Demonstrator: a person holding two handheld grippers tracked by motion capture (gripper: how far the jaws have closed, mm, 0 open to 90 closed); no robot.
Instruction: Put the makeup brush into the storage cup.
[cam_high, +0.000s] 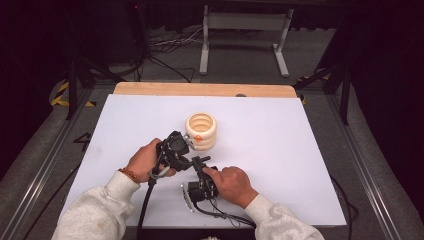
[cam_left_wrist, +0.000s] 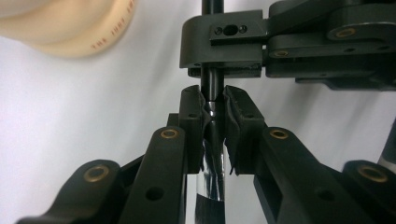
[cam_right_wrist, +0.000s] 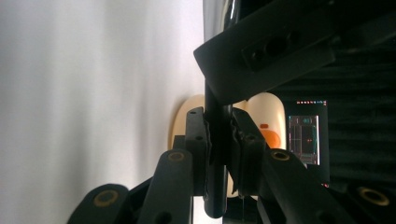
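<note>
The ribbed cup stands mid-table, just behind the two grippers.

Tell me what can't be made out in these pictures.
- Slim dark rod, left gripper view: both ends cut off by frame edges and the right tongs.
- Rod in high view: too small, hidden between the hands.
- Cream ribbed holder: its printing is blurred in the left gripper view.

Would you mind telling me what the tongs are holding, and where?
Both tongs, left and right, are shut on one thin dark rod, each gripping its shaft.
</note>
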